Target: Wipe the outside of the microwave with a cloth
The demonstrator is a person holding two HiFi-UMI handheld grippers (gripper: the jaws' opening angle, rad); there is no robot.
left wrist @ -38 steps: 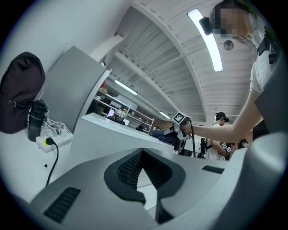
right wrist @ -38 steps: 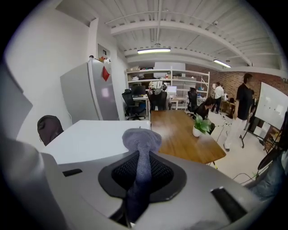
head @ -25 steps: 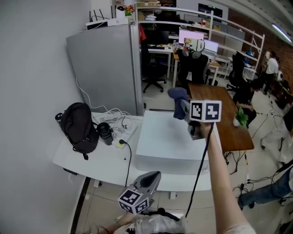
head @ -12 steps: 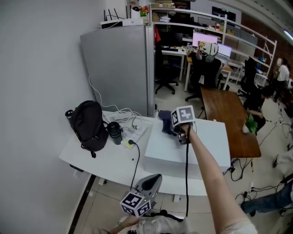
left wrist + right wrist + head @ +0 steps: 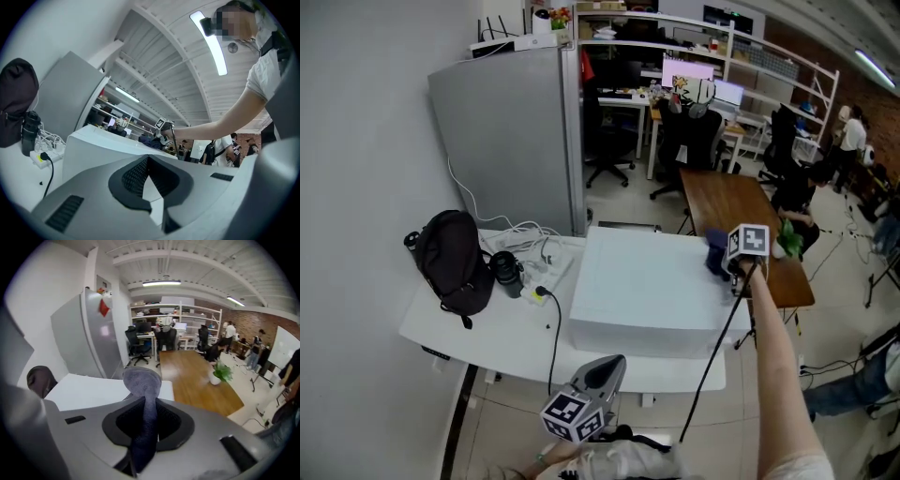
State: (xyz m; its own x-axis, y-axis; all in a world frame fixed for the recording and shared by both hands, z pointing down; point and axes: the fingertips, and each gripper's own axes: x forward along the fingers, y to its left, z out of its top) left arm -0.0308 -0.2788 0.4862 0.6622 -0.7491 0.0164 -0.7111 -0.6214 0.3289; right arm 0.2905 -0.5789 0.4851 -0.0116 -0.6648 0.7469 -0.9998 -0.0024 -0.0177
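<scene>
- Blue-grey cloth (image 5: 715,251) is pinched in the right gripper (image 5: 144,408). The jaws are closed on it, and a rounded wad sticks out past the tips.
- The cloth sits at the right edge of the top of the white microwave (image 5: 647,291), toward the back. I can't tell whether it is pressing on the surface or just above it.
- Key relation: the whole microwave lies to the left of the right gripper.
  - In the head view its long axis runs left to right, so my guess is that the next stroke is a sweep leftward across the top.
  - The front and side faces sit below the cloth and would need the wrist dropped to reach them.
- The right gripper is the working one, right at the microwave.
- The left gripper (image 5: 617,361) hangs low, in front of the worktop (image 5: 487,328) edge and well apart from the microwave. Its jaws are closed with nothing between them.
- On the worktop left of the microwave:
  - a black backpack (image 5: 450,262)
  - a black bottle (image 5: 506,274)
  - a tangle of white cables (image 5: 534,251)
  - All of these are clear of the top face, but the cables run near the left side.
- Behind the worktop are a grey fridge (image 5: 511,141) and a wooden table (image 5: 736,211).
- Writing: none readable. No brand or label shows on the microwave, only the black-and-white square markers on the gripper cubes.
</scene>
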